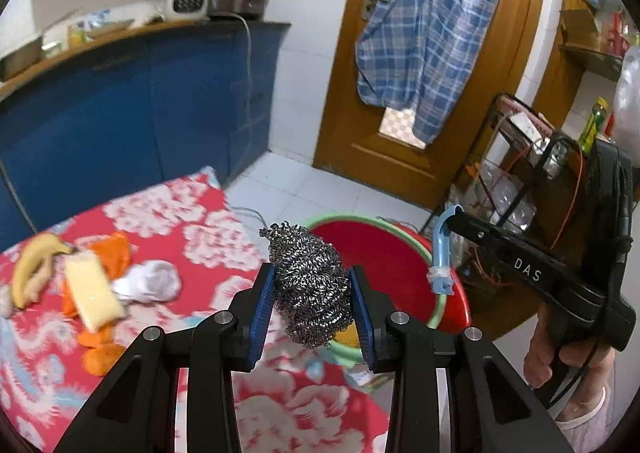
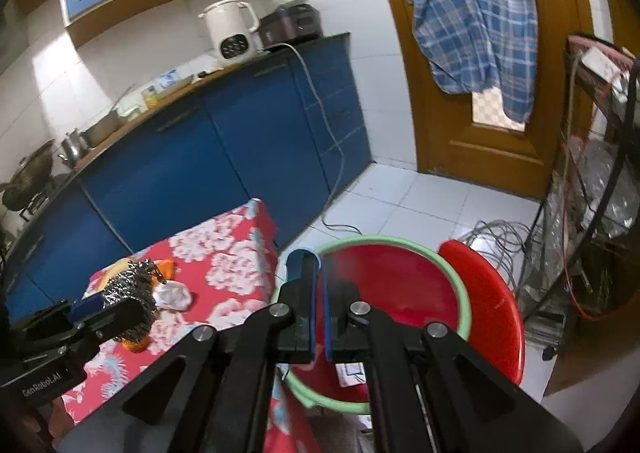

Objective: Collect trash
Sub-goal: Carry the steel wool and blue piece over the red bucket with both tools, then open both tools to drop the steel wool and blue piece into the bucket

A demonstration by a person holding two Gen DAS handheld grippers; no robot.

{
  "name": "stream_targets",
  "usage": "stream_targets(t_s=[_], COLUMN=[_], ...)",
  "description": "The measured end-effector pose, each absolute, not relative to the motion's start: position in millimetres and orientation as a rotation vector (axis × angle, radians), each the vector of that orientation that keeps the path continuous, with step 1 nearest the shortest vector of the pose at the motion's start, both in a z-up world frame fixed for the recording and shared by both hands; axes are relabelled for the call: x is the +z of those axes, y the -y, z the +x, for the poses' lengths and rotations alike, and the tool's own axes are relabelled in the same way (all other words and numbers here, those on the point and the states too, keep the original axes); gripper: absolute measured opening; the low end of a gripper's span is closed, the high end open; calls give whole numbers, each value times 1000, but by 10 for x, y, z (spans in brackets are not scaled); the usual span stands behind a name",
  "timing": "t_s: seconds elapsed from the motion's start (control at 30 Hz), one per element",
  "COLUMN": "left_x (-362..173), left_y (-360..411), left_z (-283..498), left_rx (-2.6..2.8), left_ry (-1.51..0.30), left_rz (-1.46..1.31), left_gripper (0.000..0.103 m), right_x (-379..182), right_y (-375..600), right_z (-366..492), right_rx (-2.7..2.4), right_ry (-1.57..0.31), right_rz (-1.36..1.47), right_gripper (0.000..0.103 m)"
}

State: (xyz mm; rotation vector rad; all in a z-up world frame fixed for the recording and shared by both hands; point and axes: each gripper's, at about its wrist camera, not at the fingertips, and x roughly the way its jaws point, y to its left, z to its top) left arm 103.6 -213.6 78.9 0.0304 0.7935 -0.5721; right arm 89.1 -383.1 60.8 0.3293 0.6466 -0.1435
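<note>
While over the red basin [image 1: 384, 253]: steel scourer [image 1: 310, 285] clamped between left tongs [image 1: 312, 303], right tongs [image 2: 319, 303] together.

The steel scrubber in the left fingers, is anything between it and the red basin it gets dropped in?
Nothing visible blocks it. The scrubber is clamped in the left gripper at the table's edge, and the basin sits open just beyond. The right gripper holds a blue brush over the basin's far side, clear of the path.

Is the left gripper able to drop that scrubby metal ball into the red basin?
Probably yes. The left gripper grips the steel wool scourer above the table's edge, the red basin sits open just beyond, and nothing stands between.
</note>
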Motion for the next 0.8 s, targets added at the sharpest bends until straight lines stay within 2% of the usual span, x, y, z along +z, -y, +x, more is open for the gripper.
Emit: stream_targets(t_s=[0.53, 0.7, 0.8], left_x=[108, -41, -77], left_y=[2869, 2946, 2923], left_z=[1239, 1292, 1336], left_rx=[-701, -676, -656], left_ry=[-903, -933, -941], left_rz=[109, 127, 117], left_gripper=[39, 44, 50], right_x=[-172, -282, -346], right_y=[4343, 4403, 4426], right_z=[1064, 1130, 1171], right_rx=[-227, -245, -262], right_ry=[-775, -796, -816], right_rz=[440, 449, 458], right_gripper=[4, 5, 8])
